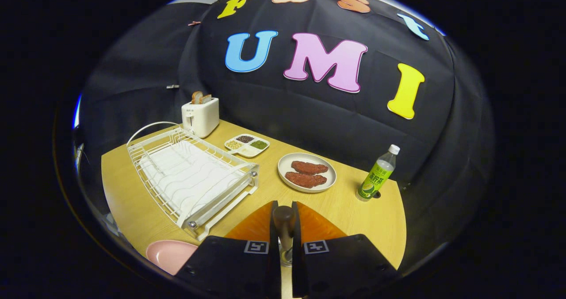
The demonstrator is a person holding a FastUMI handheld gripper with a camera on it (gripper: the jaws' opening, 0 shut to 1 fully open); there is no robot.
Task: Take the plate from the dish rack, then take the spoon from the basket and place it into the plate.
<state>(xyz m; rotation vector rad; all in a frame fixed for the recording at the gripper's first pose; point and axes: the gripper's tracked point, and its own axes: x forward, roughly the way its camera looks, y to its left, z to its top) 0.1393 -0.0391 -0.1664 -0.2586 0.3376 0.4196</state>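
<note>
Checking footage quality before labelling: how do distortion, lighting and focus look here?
Gripper view: fisheye bends the wooden table edge and white wire dish rack; lighting even, shadows soft; the black gripper, shut on a brown-handled spoon, looks soft up close, while the green drink bottle stays sharp.

Tongs-mounted view (283, 221) — overlooking table (345, 206).

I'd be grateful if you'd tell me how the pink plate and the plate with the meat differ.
The pink plate is bare and sits just left of the tool, which is shut on the spoon. The white plate holds two meat pieces and lies beyond the tool. Both rest flat on the table.
</note>
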